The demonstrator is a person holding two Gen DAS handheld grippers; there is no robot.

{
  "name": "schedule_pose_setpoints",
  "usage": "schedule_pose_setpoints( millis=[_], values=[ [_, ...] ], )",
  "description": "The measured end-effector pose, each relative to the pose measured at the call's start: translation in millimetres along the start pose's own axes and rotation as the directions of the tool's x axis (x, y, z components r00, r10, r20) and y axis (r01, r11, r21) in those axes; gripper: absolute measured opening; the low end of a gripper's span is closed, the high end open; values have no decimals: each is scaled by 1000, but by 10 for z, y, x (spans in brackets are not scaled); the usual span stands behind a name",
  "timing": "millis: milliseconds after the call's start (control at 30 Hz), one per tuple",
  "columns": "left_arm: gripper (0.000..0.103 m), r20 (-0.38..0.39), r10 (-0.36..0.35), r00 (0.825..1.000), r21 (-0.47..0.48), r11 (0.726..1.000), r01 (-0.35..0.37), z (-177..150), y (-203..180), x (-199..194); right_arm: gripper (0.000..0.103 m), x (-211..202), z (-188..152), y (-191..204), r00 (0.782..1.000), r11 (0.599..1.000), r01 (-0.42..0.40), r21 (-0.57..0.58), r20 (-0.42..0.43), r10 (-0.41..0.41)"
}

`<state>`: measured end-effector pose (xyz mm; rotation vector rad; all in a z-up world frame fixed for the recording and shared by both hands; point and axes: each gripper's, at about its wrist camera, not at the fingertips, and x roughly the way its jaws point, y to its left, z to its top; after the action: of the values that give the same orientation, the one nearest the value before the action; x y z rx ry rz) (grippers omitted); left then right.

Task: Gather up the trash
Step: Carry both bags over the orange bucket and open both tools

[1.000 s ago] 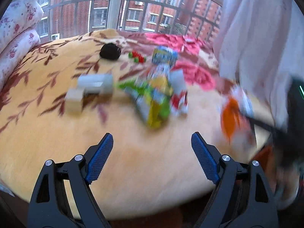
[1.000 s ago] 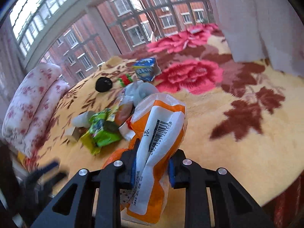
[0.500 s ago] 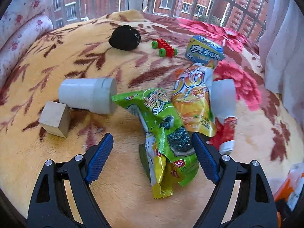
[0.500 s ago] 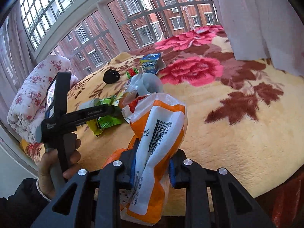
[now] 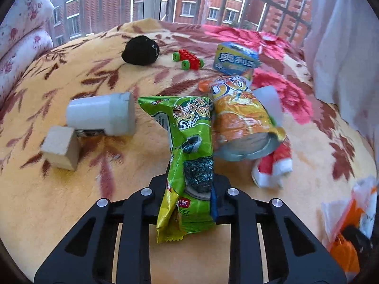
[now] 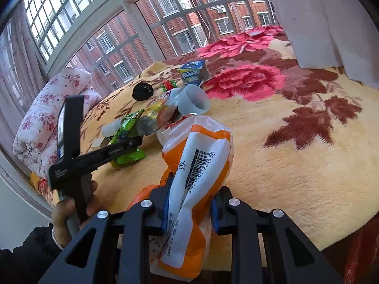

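My left gripper (image 5: 189, 198) is shut on a green snack wrapper (image 5: 189, 146) that lies on the flowered blanket; the wrapper also shows in the right wrist view (image 6: 128, 127). Beside it lie an orange snack bag (image 5: 241, 118), a red-and-white wrapper (image 5: 272, 163) and a blue box (image 5: 234, 59). My right gripper (image 6: 189, 208) is shut on an orange-and-white plastic bag (image 6: 201, 165) with a barcode, held above the blanket's near edge. That bag shows at the right edge of the left wrist view (image 5: 350, 217).
A white cup (image 5: 101, 113) lies on its side next to a wooden block (image 5: 61, 149). A black ball (image 5: 139, 49) and a red toy car (image 5: 188, 58) lie farther back. Another cup (image 6: 194, 99) lies by the trash. Pillows (image 6: 47, 113) are left, a curtain (image 5: 343, 35) right.
My left gripper moved forward over the green wrapper and shut on it. The right gripper kept its hold on the orange-and-white bag and barely moved.
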<state>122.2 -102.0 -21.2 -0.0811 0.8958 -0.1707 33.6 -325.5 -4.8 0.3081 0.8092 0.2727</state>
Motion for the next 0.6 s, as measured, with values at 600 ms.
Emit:
schedule_pose_setpoints(
  millis=[600],
  values=[
    [24, 159, -39, 987, 156, 988, 14, -1030, 180, -1624, 26, -603, -391, 823, 998, 985, -45, -167, 29, 51]
  ],
)
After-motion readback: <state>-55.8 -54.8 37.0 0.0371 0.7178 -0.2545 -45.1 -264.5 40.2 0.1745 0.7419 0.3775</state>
